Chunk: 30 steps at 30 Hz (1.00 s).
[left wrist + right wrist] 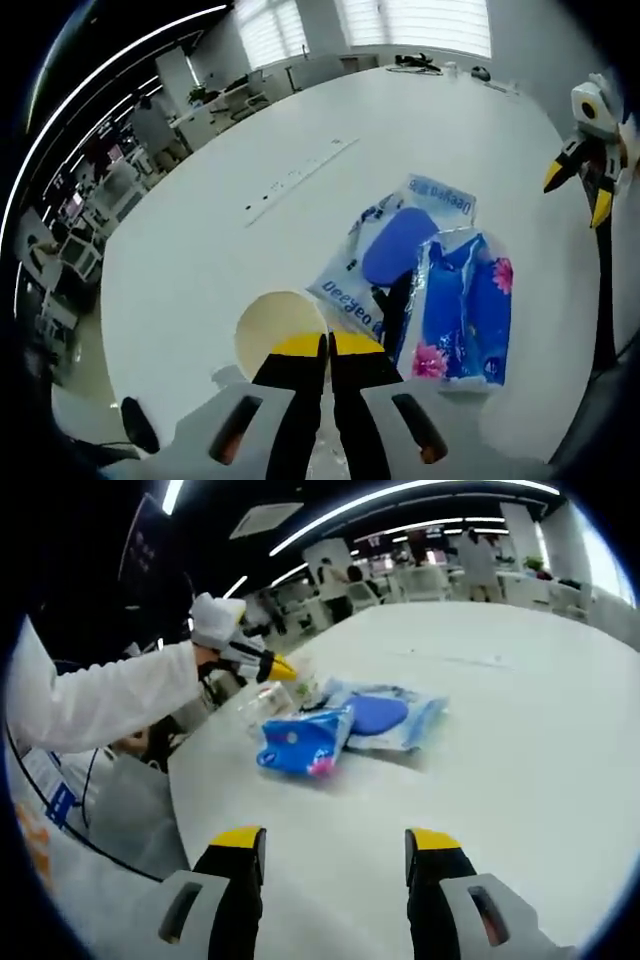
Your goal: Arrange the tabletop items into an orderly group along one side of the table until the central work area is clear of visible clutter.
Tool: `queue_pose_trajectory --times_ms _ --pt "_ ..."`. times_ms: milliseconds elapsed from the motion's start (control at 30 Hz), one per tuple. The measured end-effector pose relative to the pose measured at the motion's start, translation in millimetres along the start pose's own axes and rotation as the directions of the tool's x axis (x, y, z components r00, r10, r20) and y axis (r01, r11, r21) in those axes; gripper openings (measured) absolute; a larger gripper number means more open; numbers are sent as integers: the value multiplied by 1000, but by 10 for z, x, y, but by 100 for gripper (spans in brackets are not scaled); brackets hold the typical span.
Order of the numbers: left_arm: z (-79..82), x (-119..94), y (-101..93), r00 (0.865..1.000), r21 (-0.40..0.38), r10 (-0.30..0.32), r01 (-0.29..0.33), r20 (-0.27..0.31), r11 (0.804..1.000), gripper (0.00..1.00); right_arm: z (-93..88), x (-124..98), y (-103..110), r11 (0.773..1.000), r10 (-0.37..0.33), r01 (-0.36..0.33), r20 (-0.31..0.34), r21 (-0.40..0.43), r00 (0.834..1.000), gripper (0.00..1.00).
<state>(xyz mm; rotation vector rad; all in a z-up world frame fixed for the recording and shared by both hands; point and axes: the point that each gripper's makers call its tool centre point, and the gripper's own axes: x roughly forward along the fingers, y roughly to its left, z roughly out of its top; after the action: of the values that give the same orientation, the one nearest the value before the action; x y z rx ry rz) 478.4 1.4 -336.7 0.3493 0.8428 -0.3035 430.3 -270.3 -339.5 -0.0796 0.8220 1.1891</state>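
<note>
A cream paper cup (272, 328) stands near the table's edge. My left gripper (328, 345) is shut, its yellow tips on the cup's right rim, which they seem to pinch. To the right lie a blue flowered tissue pack (462, 305) and a clear bag with a blue oval thing (400, 245), touching each other. In the right gripper view the left gripper (280, 667) hovers by the cup (304, 690), behind the tissue pack (300, 742) and the bag (385, 717). My right gripper (336, 838) is open over bare table, also seen as the right gripper (578, 193) far off.
A long white strip (300, 178) lies across the white table (200, 250). Small dark items (415, 63) sit at its far end. A crinkled clear thing (262, 705) lies at the table's edge under the left gripper. A white sleeve (100, 700) reaches in. Office desks stand beyond.
</note>
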Motion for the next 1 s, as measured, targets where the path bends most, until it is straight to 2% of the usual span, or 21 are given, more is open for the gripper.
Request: queue_pose_trajectory --times_ms 233,367,500,633,700,867,900,1000 --pt "-1 9 5 1000 -9 4 -4 14 1000 1 -11 1 -54 999 -3 3 8 32 1000 56" --pt "41 -39 18 999 -41 37 -36 27 998 15 8 -11 -66 999 -4 3 16 47 1000 56" --pt "44 -89 155 995 -66 82 -78 54 995 28 18 -16 -74 998 -1 0 26 58 1000 56" --pt "215 -260 102 982 -200 134 -106 134 974 52 31 -20 -71 998 0 -3 33 64 999 58" --pt "188 -308 165 976 -228 160 -125 145 966 58 50 -22 -63 998 1 -3 41 66 999 59" --pt "195 -438 118 974 -288 179 -134 136 948 62 71 -25 -40 997 11 -14 46 78 999 60" --pt "198 -482 26 973 -289 181 -133 145 948 62 67 -26 -31 996 15 -19 44 88 999 60" --pt "194 -544 11 965 -304 188 -127 181 944 62 60 -51 -8 995 20 -24 45 100 999 62"
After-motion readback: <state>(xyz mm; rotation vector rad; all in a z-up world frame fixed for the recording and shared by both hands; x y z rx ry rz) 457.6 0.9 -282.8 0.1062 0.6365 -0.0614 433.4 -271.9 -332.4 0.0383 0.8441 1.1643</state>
